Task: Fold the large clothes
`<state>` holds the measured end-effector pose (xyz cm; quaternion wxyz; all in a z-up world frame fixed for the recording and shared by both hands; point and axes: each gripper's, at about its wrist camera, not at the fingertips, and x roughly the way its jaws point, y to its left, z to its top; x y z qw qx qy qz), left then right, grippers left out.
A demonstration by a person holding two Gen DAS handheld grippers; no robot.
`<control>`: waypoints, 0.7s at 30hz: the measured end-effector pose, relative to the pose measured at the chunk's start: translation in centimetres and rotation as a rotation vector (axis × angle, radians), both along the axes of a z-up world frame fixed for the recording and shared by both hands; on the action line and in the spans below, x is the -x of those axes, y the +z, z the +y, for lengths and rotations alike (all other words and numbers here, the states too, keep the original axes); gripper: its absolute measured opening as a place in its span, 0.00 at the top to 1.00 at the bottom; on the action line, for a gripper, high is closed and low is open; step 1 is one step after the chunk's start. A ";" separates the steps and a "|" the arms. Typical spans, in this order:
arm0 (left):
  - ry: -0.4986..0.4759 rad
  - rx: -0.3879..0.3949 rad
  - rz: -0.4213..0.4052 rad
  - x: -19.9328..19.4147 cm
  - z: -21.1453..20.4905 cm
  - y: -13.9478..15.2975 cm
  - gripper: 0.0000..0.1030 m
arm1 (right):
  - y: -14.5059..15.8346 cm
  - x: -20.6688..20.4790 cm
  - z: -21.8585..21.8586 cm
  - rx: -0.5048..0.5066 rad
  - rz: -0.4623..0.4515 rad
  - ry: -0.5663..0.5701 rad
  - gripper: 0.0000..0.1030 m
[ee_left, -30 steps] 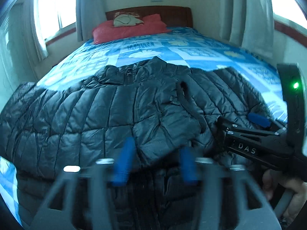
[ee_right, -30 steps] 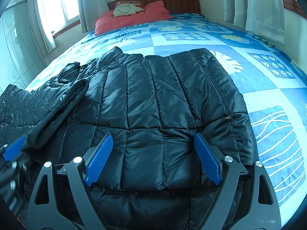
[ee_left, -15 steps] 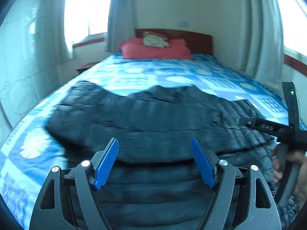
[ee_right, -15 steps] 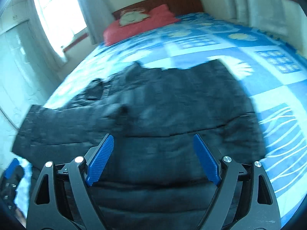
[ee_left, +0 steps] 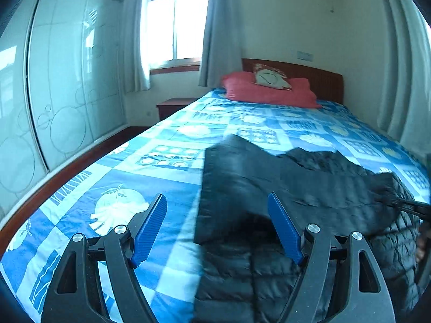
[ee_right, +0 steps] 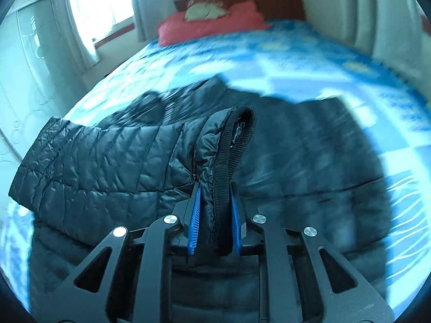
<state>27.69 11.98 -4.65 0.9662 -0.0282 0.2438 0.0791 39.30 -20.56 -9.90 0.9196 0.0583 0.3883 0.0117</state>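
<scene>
Right wrist view: my right tongs [ee_right: 214, 220] are just clamping shut on the jacket's [ee_right: 113, 158] ribbed cuff [ee_right: 237, 145], sleeve lying across the body on the bed [ee_left: 167, 161]. My left tongs [ee_left: 218, 228] are hanging released, swinging leftward, so I'm free to carry the sleeve over.

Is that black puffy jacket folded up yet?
Only partly: the jacket lies mostly spread on the bed, one sleeve pulled across by the right gripper.

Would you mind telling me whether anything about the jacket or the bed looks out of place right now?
Nothing looks damaged or spilled. The black puffer jacket lies rumpled across the bed, one sleeve cuff lifted upright in the right gripper, as expected mid-fold.
</scene>
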 end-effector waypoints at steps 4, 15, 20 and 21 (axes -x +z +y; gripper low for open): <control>0.014 0.018 0.034 -2.2 0.9 -0.7 0.26 | -0.4 -0.2 -3.9 0.028 0.020 -0.074 0.81; 0.026 -0.084 0.208 -9.0 -0.7 -5.7 0.26 | -2.9 0.1 -6.1 0.085 0.084 -0.091 0.69; -0.025 -0.003 0.137 -7.7 -0.8 -4.1 0.26 | 0.8 1.9 -4.4 0.093 -0.053 -0.123 0.52; -0.044 -0.006 0.131 -7.8 -1.2 -3.9 0.26 | 1.2 1.9 -4.0 0.071 -0.062 -0.111 0.52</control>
